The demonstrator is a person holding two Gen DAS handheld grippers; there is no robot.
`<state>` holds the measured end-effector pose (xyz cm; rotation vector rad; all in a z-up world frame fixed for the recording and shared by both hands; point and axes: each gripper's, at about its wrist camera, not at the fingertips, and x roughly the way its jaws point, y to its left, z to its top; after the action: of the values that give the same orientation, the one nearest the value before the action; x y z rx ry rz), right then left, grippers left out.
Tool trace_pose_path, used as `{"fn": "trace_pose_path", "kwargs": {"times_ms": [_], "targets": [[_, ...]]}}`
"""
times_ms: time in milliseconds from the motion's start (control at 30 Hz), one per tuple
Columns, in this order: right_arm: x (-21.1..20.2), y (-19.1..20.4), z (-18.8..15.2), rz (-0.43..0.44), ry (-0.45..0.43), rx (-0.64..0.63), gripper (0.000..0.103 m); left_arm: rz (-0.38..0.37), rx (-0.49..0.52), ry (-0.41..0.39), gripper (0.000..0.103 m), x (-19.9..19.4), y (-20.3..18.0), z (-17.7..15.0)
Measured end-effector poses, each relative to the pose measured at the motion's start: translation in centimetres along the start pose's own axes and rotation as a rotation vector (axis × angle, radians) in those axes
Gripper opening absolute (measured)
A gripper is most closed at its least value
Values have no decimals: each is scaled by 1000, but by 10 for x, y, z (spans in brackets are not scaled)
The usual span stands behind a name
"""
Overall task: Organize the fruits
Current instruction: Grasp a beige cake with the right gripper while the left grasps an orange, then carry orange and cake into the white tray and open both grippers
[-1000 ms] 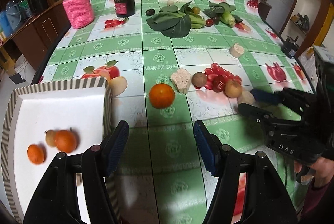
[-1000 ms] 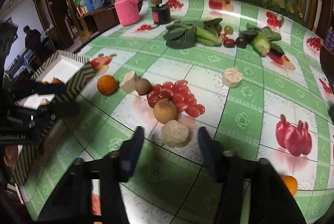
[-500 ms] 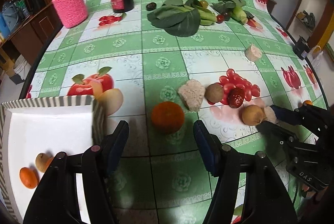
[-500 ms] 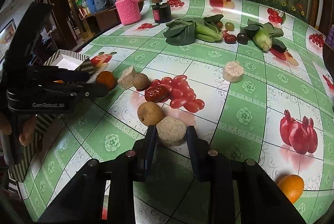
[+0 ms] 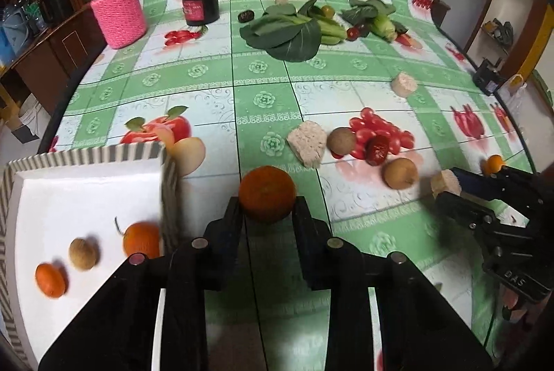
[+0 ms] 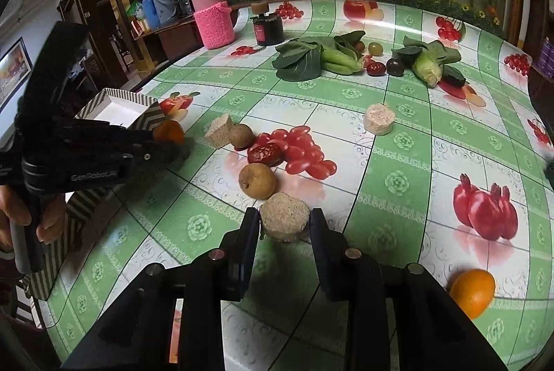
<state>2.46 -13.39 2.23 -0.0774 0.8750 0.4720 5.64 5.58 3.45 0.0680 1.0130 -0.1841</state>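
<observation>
Since the tray [image 5: 86, 163] takes the fruit, I have the left gripper [image 5: 267, 208] clamped on the orange [image 5: 267, 192] just right of its wall. Farther right of the tray, my right gripper [image 6: 284, 222] pinches a puck [image 6: 284, 215], likely to clear it.

round table under a glossy green-and-white checked oilcloth printed with fruit [image 5: 263, 73]. at its far edge: glass jar in a pink knitted sleeve [image 5: 116, 7], dark lidded jar with a red label [image 5: 200, 2]; nearer the middle, dark green leafy greens [image 5: 287, 32], and a husked corn cob [image 6: 427, 68] well to their right. pale round crumbly cake [image 6: 379, 118] lies apart near mid-table.
</observation>
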Motion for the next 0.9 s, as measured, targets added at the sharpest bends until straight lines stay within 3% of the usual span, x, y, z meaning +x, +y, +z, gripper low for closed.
{"fn": "trace_pose_path", "kwargs": {"times_ms": [333,600,900], "targets": [[-31,30,-5,52,-45,11,31,-11,-75,-51,26,-55,28,-32],[-37,78,-1,112,-62,-35,31,54,-153,-87,27,-93,75,-66],[-32,138,8,176,-67,-114,30,117,-215,-87,27,-110,111,-98]]}}
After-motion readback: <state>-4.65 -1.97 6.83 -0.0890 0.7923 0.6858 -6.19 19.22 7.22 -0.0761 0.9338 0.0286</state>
